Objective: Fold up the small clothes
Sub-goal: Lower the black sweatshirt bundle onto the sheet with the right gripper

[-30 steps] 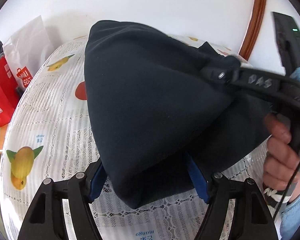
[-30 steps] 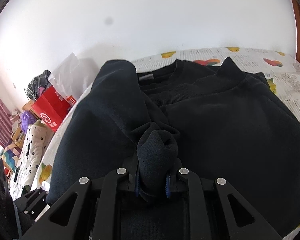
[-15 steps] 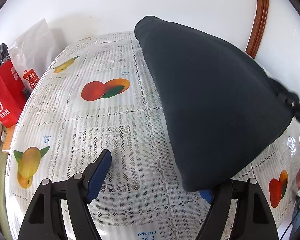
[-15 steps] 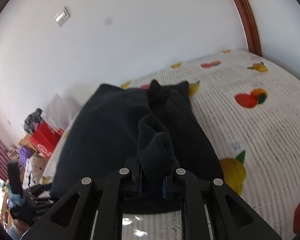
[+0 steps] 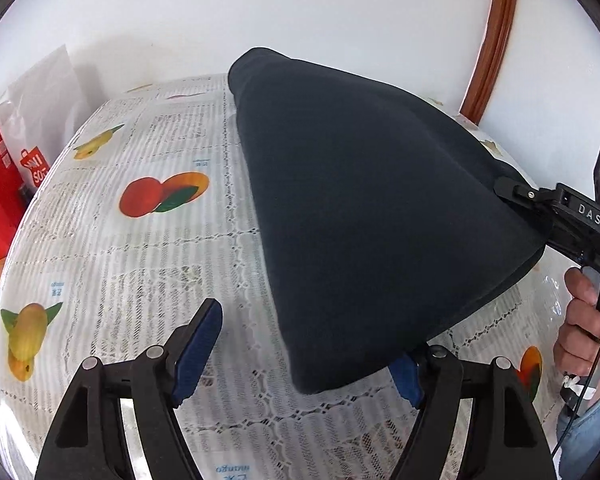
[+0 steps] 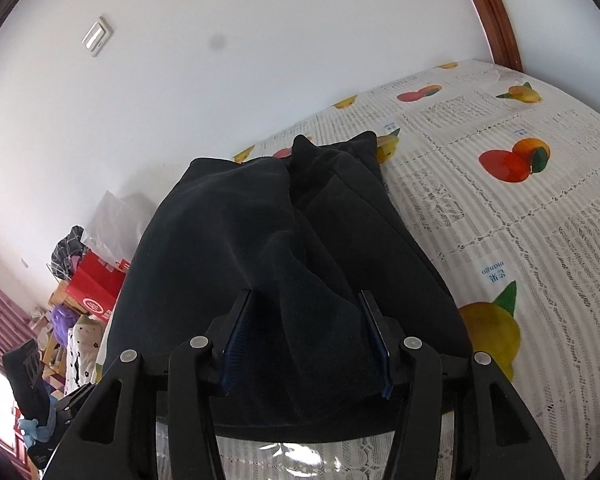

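Left wrist view: the dark sweatshirt, draped over the left gripper a second earlier, was seen shifted toward 2 o'clock on the fruit-print tablecloth; the jaws stood wide apart, gripping nothing. The right gripper was seen at 3 o'clock.

Right wrist view: the right gripper, previously clamped on a fold, was opening, cloth lying loosely between its pads. A red bag was visible at 9 o'clock, contents indiscernible.

Counter under white lace cloth with fruit print, clear plastic cover on top. Dark folded sweatshirt lies on it, filling centre-right of left wrist view, lower centre of right.
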`<state>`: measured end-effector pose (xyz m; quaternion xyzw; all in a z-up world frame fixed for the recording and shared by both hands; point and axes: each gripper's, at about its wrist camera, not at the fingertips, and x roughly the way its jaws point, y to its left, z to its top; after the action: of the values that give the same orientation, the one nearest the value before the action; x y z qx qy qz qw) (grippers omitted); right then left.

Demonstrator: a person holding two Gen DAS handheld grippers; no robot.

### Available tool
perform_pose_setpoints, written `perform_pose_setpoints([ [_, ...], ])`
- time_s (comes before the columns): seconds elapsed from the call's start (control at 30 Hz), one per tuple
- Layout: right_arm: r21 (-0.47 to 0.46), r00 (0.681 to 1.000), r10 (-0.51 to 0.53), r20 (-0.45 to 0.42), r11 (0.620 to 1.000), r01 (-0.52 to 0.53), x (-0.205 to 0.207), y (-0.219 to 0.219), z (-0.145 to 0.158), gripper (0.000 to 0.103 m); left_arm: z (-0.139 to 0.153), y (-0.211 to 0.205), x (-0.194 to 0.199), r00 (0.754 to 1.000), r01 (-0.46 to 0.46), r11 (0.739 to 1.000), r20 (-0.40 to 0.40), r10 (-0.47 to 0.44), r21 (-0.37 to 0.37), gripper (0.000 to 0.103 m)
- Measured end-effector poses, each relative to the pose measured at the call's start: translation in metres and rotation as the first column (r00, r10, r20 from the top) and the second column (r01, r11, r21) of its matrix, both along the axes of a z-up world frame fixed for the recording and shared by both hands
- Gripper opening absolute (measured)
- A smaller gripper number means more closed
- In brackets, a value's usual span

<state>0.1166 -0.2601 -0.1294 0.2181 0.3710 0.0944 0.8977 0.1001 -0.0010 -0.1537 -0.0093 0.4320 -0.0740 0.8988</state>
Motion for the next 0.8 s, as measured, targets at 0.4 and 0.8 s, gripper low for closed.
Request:
perform_pose_setpoints([
  [0.4, -0.133, 0.982, 0.054, 0.179, 0.991, -0.030, 0.001, 0.004, 0.041, 0.016, -0.008, -0.026, 0.008, 0.997, -0.073, 0.991, 0.008, 0.073, 0.113, 0.091],
  [0.8, -0.089, 0.994, -0.095, 0.054, 0.991, 0.099, -0.026, -0.056, -0.005, 0.021, -0.005, -0.024, 0.015, 0.995, -0.101, 0.989, -0.006, 0.102, 0.107, 0.091],
])
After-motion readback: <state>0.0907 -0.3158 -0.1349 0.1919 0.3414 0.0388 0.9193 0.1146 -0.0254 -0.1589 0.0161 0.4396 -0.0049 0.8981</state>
